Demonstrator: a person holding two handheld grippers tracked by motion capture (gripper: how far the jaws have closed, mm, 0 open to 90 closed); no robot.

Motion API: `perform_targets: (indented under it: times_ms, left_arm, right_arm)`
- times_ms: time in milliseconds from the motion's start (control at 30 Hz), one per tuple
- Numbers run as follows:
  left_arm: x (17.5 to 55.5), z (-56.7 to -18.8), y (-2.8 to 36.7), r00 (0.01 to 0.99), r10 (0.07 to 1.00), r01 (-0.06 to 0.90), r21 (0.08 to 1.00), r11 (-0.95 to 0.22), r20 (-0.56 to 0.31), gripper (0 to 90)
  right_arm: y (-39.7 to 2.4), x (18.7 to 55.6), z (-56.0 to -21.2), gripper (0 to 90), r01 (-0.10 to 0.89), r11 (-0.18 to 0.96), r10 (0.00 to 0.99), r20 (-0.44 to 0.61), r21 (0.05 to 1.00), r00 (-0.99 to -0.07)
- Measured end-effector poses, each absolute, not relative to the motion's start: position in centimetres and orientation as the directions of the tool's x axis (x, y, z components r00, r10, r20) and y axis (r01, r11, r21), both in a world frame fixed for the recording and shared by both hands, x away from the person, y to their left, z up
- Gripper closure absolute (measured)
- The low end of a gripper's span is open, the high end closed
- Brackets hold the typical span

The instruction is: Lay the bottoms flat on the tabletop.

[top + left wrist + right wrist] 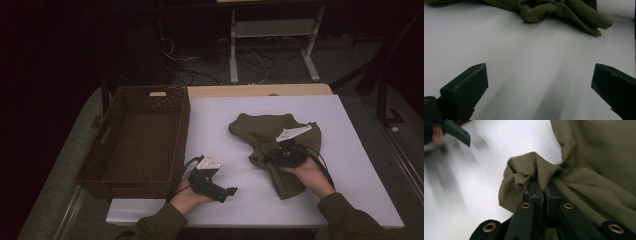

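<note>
An olive green cloth point(270, 135) lies crumpled on the white table point(215, 120), right of centre. My right gripper point(265, 156) is shut on a bunched fold at the cloth's left edge. In the right gripper view the two jaws press together on that fold of the cloth point(534, 170), and the right gripper point(543, 187) has fabric draped over its tips. My left gripper point(231, 192) rests near the table's front edge, left of the cloth, open with bare table between its fingers point(466, 87). The cloth point(564, 12) lies well beyond the left gripper point(539, 85).
A dark brown wicker basket point(107, 177) stands at the table's left side, with nothing visible inside. Beyond the far edge are a desk frame point(272, 35) and cables on the floor. The left gripper's jaw point(456, 131) shows at the upper left of the right gripper view.
</note>
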State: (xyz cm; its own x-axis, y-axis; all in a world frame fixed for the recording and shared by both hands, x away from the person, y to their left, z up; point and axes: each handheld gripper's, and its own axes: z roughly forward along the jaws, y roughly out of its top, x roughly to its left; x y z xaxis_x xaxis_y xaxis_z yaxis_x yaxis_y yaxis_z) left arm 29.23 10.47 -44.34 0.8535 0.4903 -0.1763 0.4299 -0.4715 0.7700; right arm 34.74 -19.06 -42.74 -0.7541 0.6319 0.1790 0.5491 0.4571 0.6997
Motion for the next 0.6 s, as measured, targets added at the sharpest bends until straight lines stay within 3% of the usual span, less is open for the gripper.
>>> perform_targets:
  times_ms: [467,600]
  left_arm:
    - [29.3,-44.3,10.7,0.853,0.491,0.431,0.771,-0.469,-0.178,0.1]
    - [29.3,-44.4,10.7,0.854,0.489,0.430,0.770,-0.471,-0.178,0.1]
  right_arm:
    - [-13.0,37.2,-43.2,85.7,0.522,0.482,0.605,0.164,0.703,-0.779]
    - [-13.5,37.0,-42.8,75.3,0.530,0.467,0.604,0.182,0.708,-0.776]
